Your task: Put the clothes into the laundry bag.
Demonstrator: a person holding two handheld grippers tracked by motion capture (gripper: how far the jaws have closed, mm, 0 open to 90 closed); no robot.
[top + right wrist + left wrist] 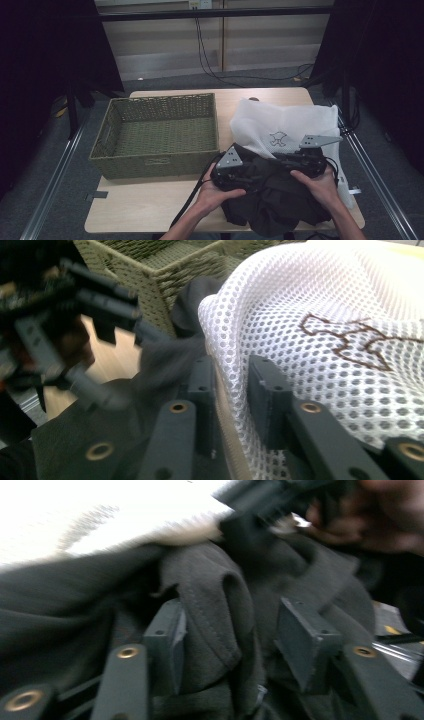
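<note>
The limp dark grey fabric garment (272,200) looked soft and floppy, best pinched at a thick fold. The left gripper (230,635) stood half-open around a fold; the right gripper (230,390) gaped narrowly at the white mesh bag (310,305) edge.

Right claw (232,390) straddles white mesh bag's (320,315) edge beside dark garment (80,435)

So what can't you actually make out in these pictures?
- Dark garment: its type and full shape; bunched in the high view, with hands and grippers over it.
- Left gripper: whether its pads press the dark fold between them; the left gripper view is blurred.
- Right gripper: whether it pinches the mesh bag edge.
- Bag's far side: folded over.
- Basket: its label, too small.
</note>
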